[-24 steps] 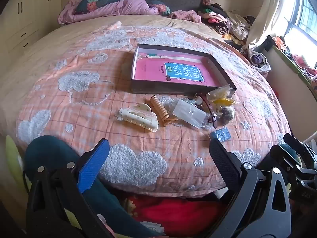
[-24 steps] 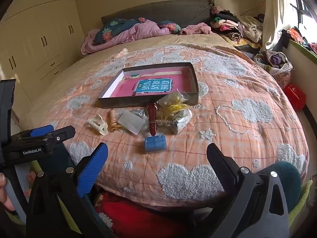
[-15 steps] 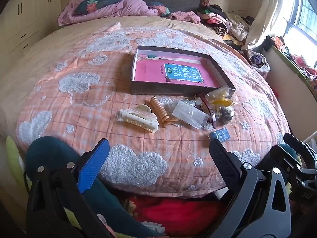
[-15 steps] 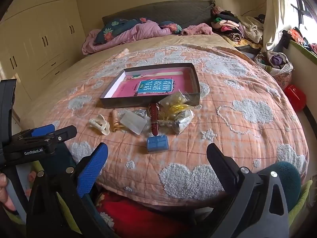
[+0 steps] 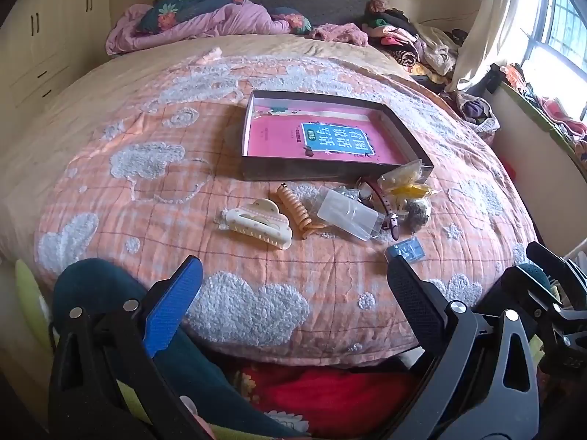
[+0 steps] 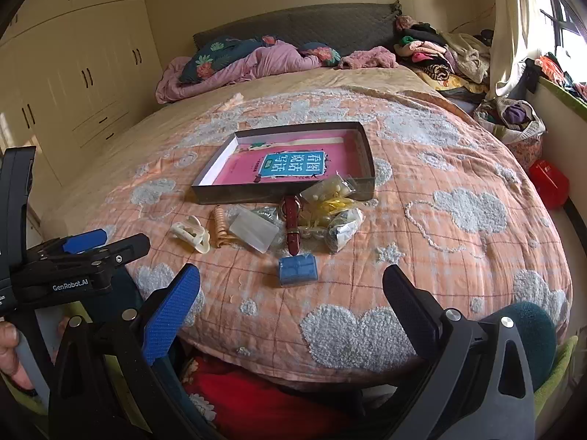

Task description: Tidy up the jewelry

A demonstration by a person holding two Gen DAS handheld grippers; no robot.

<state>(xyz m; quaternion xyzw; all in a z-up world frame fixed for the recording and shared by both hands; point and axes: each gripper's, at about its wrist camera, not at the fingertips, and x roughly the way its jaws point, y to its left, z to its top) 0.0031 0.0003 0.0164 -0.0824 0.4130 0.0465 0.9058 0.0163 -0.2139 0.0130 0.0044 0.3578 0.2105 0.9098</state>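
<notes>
Two grippers hang at the foot of the bed, neither one holding anything.

Bed quilt (image 6: 458,256): orange check with tufted grey clouds, soft and rumpled. Anything pressed down will sink, so pinch from the sides.

Shallow box (image 6: 367,154), dark walls, pink printed sheet on its floor, lying open mid-quilt. Judged to be the place the jewelry goes.

Jewelry cluster lies just this side of the box's near wall, loose on the quilt:
- cream claw clip (image 5: 256,222), leftmost, standing apart from the rest
- clear plastic case (image 5: 346,213), lying partly over a small bag
- orange spiral hair tie (image 5: 297,209), between clip and case
- dark red strap (image 6: 292,225), overlapping the bags beside it
- yellow-filled bags (image 6: 332,198), touching the box wall
- blue packet (image 6: 298,270), nearest, alone

Left gripper (image 5: 293,300): jaws spread wide, empty, low at the quilt's edge.
Right gripper (image 6: 291,302): jaws spread wide, empty, lined up roughly with the blue packet.

Step in hand, by my reading: first reach. Best to start with the isolated pieces (blue packet on the right, claw clip on the left), leaving the tangled middle until it has room. Close across the narrow dimension, lift clear before travelling over the box wall.
</notes>
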